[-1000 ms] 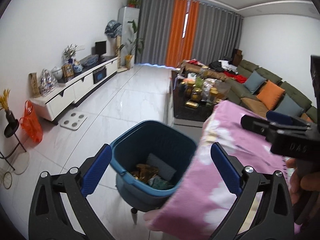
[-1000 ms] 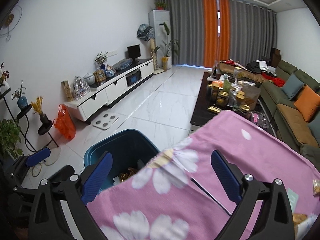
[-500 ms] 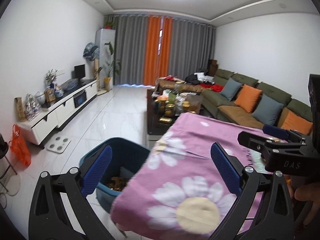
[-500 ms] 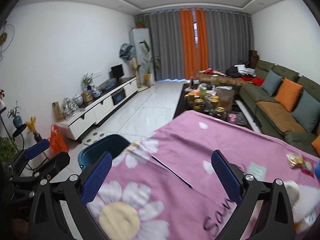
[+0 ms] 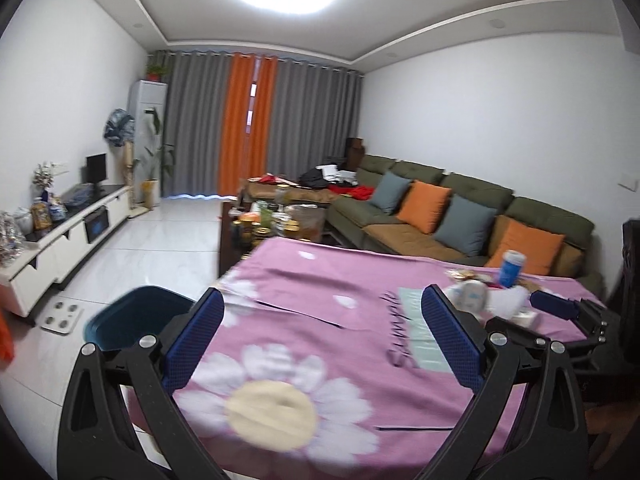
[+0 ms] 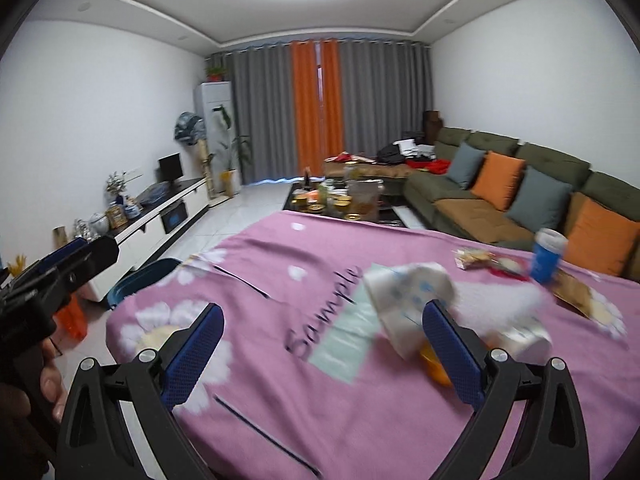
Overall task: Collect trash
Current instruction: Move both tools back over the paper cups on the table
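Trash lies on the right part of a table under a pink flowered cloth (image 6: 320, 248): a crumpled white wrapper with blue dots (image 6: 408, 292), a blue cup (image 6: 546, 256), a snack packet (image 6: 474, 258), a brown paper piece (image 6: 574, 292) and an orange bit (image 6: 434, 368). My right gripper (image 6: 320, 352) hovers open just short of the wrapper, with nothing between its fingers. My left gripper (image 5: 322, 338) is open and empty above the cloth's near left part. A dark teal bin (image 5: 136, 322) stands on the floor at the table's left corner. The same wrapper (image 5: 468, 294) and cup (image 5: 510, 266) show far right.
A cluttered dark coffee table (image 5: 272, 224) stands beyond the table. A green sofa with orange and grey cushions (image 5: 460, 216) runs along the right wall. A white TV cabinet (image 5: 68, 232) lines the left wall, with open tiled floor (image 5: 160, 248) between. A hand (image 6: 36, 392) holds the left gripper.
Both grippers have swung up and to the right, away from the bin and over the table. The trash pile has come into view in front of the right gripper.
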A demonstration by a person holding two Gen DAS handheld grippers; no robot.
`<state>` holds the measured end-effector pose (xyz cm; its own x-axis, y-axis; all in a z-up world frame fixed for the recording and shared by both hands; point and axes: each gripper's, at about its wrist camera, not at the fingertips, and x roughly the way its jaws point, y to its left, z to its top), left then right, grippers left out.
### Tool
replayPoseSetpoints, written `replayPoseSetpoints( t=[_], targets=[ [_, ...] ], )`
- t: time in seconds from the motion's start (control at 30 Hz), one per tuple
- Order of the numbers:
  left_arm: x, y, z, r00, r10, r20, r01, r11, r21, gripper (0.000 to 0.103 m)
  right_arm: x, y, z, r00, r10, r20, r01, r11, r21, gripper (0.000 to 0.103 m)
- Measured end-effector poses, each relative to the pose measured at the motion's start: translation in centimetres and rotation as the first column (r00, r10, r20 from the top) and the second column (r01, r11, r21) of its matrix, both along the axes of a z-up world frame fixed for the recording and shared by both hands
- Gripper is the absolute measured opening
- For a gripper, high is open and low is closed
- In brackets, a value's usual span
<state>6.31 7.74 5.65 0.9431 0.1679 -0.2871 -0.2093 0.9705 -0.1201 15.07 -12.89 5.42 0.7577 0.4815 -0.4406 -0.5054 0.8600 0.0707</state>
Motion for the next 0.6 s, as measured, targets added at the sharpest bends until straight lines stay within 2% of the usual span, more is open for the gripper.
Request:
replayPoseSetpoints(
  t=[0.17, 0.43, 0.6],
  targets=[
    [-0.5, -3.3, -0.9, 0.996, -0.089, -0.007, 0.089, 0.996, 0.027, 0.097, -2.6, -4.8, -0.8, 0.996, -0.089, 0.027, 0.089, 0.996, -0.003, 0.096],
    [-1.4, -7.0, -2.4, 0.979, -0.205, -0.011, 0.206, 0.978, 0.019, 0.097, -6.6, -10.3, -1.0, 0.973, -0.221, 0.064, 0.22, 0.975, 0.023, 0.096],
    [-1.9, -9.0, -2.5, 0.963, -0.269, 0.001, 0.268, 0.963, 0.032, 0.097, -8.7, -12.1, -0.9, 0.956, -0.284, 0.068, 0.282, 0.958, 0.044, 0.096]
  ],
)
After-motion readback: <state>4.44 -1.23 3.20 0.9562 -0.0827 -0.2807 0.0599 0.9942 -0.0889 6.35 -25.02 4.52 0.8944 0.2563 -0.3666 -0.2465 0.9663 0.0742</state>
